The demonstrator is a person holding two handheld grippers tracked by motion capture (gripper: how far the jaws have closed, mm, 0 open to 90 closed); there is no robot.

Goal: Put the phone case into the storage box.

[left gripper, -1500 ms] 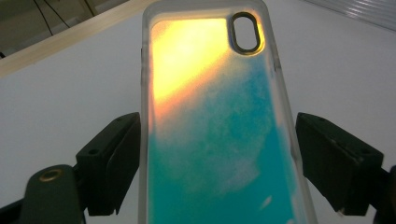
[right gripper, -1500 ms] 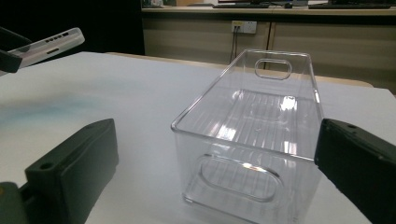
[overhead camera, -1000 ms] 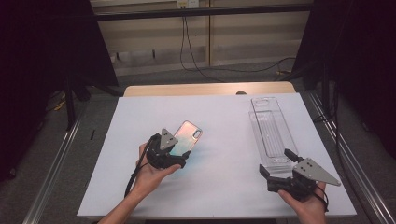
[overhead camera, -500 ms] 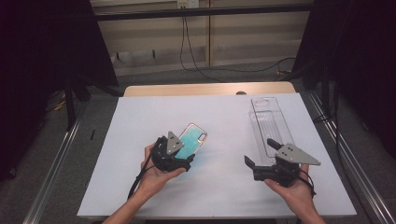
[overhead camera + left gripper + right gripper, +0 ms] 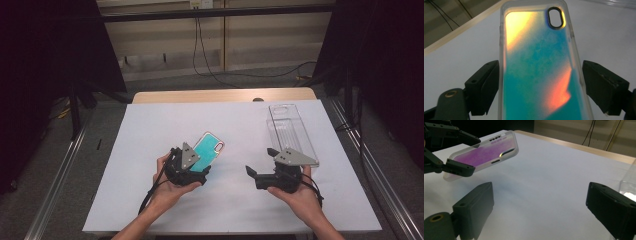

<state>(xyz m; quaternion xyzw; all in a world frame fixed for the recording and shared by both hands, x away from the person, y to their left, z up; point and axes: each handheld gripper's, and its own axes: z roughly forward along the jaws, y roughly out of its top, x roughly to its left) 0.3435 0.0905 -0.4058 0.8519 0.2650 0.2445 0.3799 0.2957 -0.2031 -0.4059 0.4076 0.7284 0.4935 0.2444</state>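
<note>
Above the white surface, the left gripper pinches the iridescent teal phone case by its end, so it could slip; right fingers gape empty.

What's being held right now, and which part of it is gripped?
The left gripper holds the phone case, lifted off the table, with a jaw at each long side edge near its lower end. The right gripper is open and holds nothing.
</note>
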